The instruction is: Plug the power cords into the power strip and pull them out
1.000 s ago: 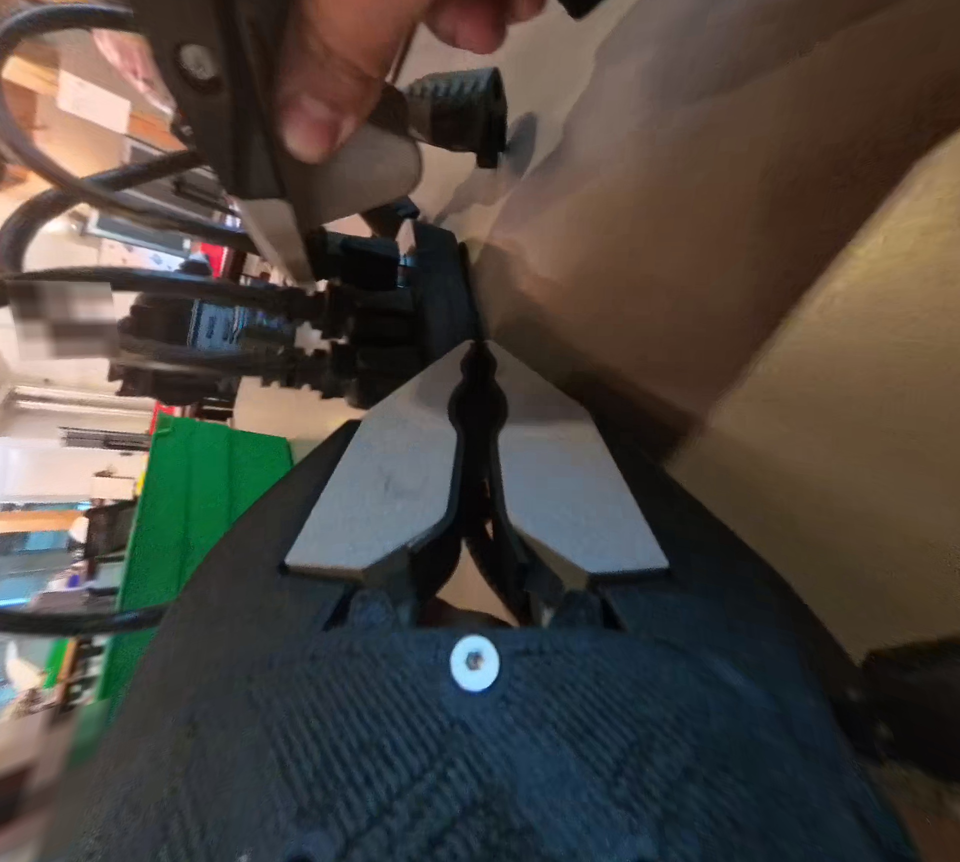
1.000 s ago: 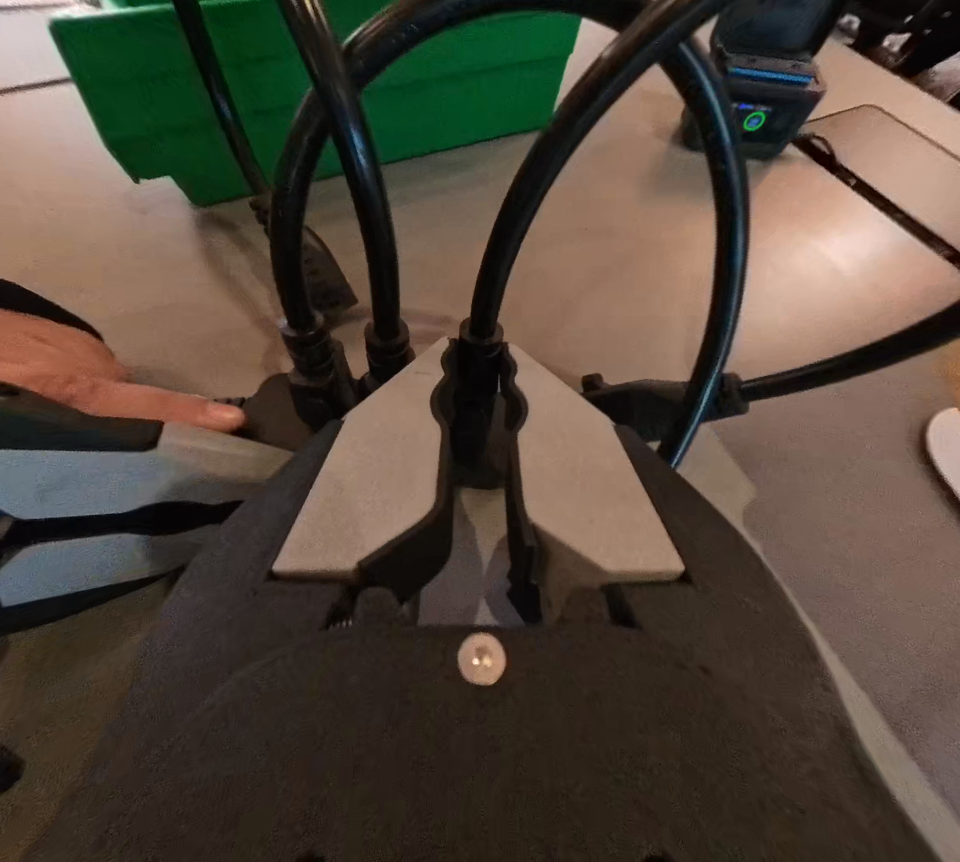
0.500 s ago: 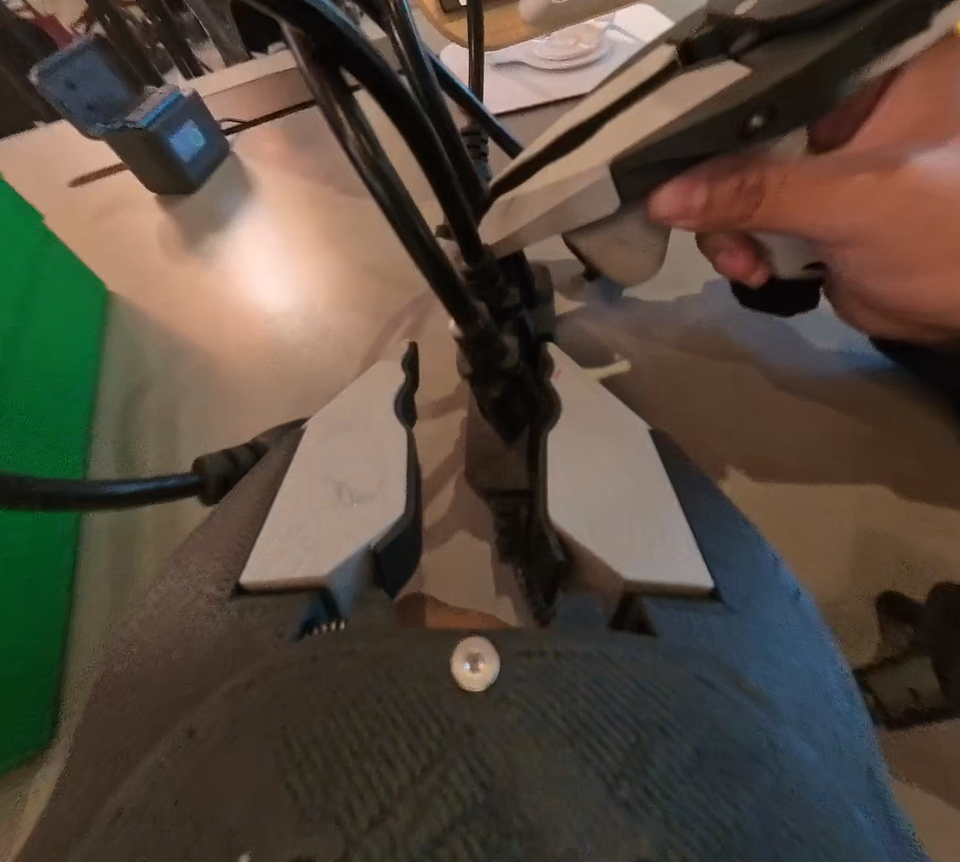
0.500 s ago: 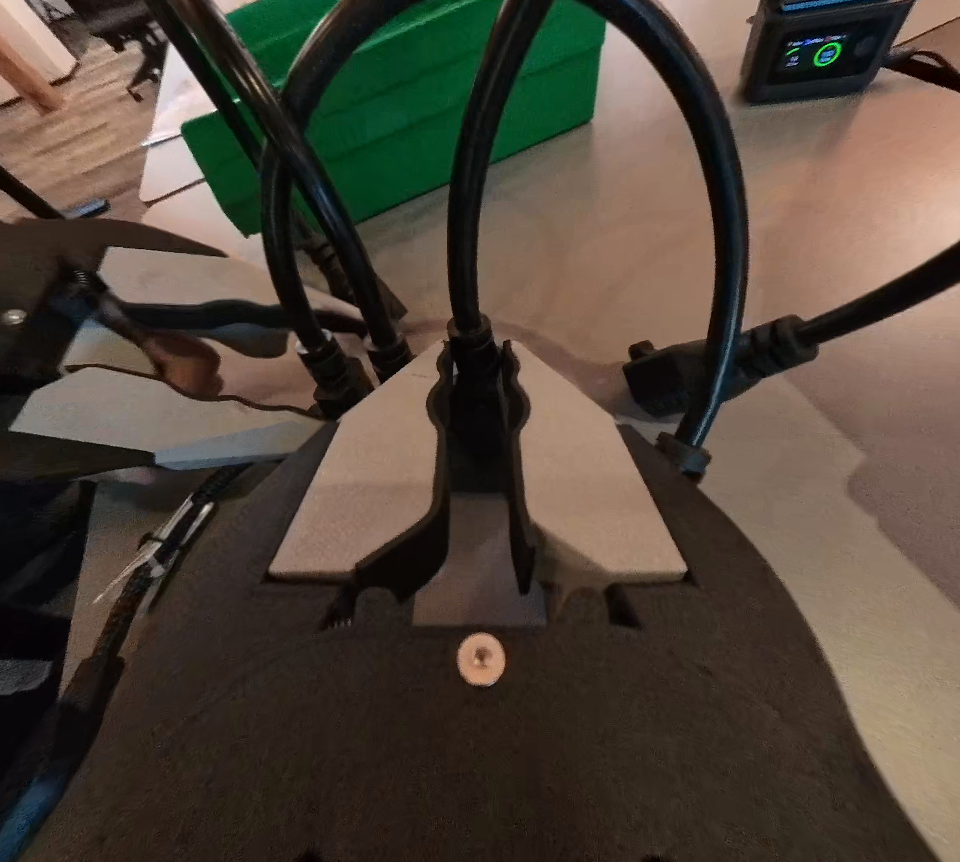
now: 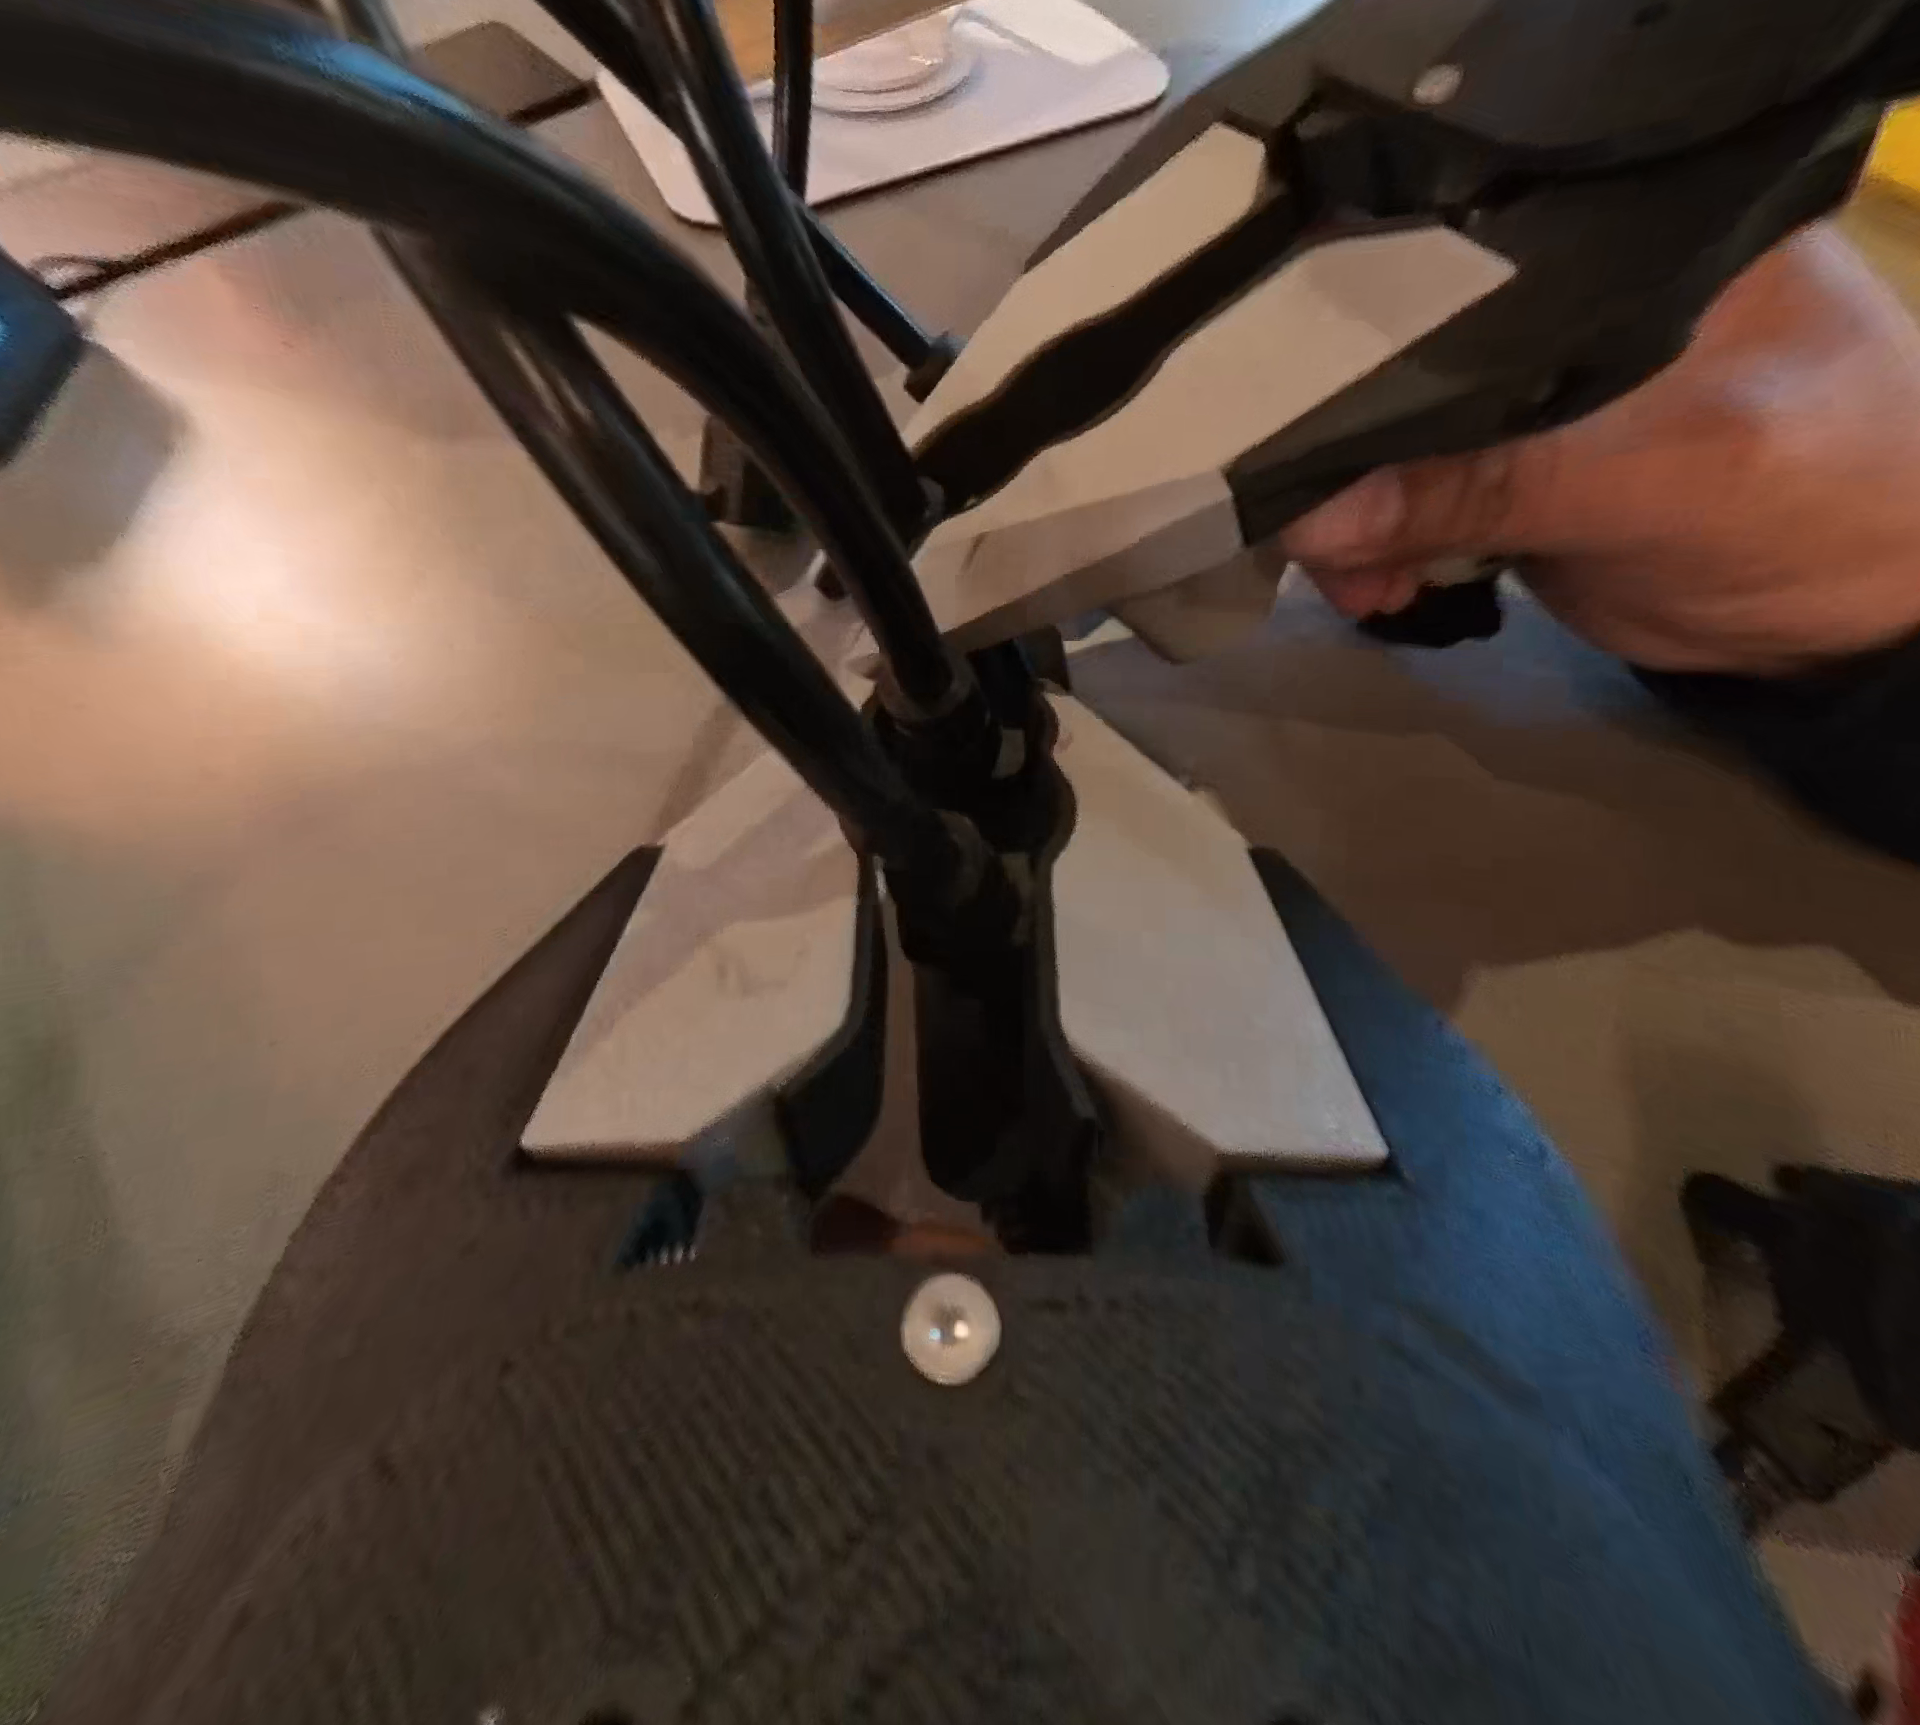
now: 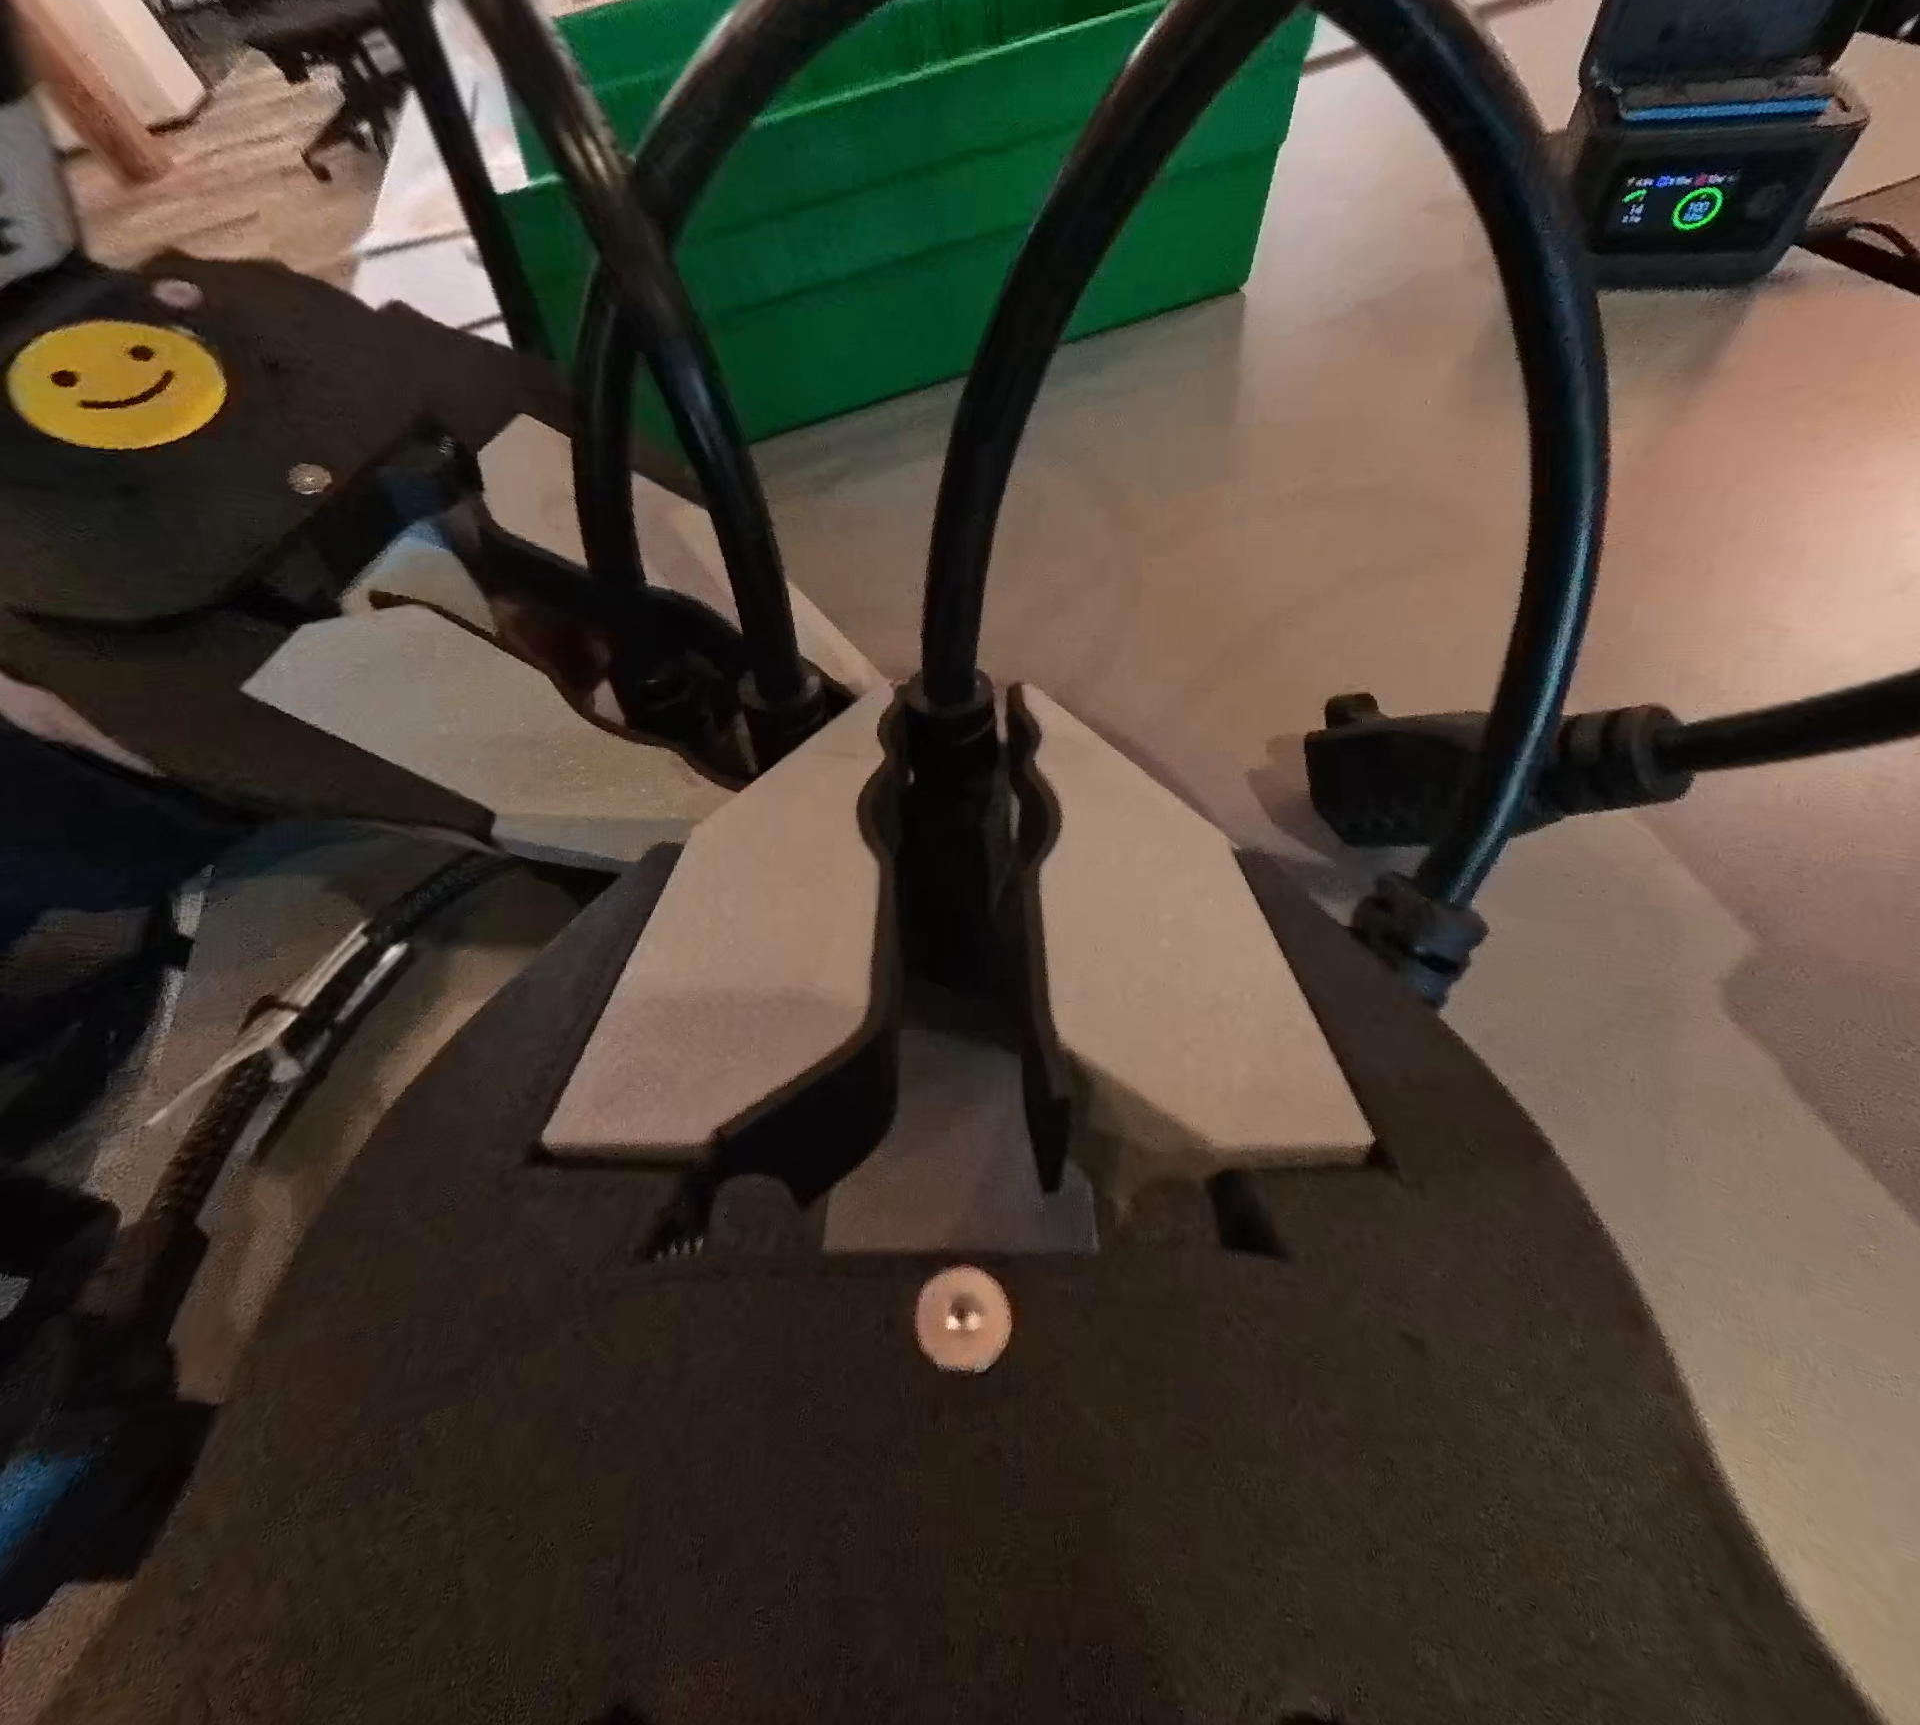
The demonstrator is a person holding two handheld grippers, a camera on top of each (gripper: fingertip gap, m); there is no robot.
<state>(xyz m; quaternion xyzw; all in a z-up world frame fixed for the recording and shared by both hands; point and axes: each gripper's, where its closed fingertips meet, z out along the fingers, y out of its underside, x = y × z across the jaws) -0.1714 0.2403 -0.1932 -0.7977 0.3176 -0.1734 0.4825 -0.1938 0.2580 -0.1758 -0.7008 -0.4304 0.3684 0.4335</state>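
Several black power cords arch up from a pale power strip [image 6: 1558, 1104] on the table. My right gripper [image 6: 956, 740] is shut on a black plug [image 6: 951, 844] that stands upright on the strip. It also shows in the left wrist view [image 5: 935, 470], held by a hand [image 5: 1662, 532]. My left gripper [image 5: 966, 740] is closed on a neighbouring black plug [image 5: 977, 927] among the cords. It shows at the left of the right wrist view [image 6: 665, 688] with a yellow smiley sticker. A loose plug [image 6: 1382, 782] lies on the table to the right.
A green bin [image 6: 935, 221] stands behind the cords. A dark charging case with a lit screen [image 6: 1714, 148] sits at the back right. A white stand base [image 5: 935, 86] is behind the strip. Cord loops [image 6: 1538, 428] crowd the space above the strip.
My left gripper swung round from a sideways pose, came over the plugs with its fingers apart, and has closed on one plug. My right gripper stays shut on its plug.
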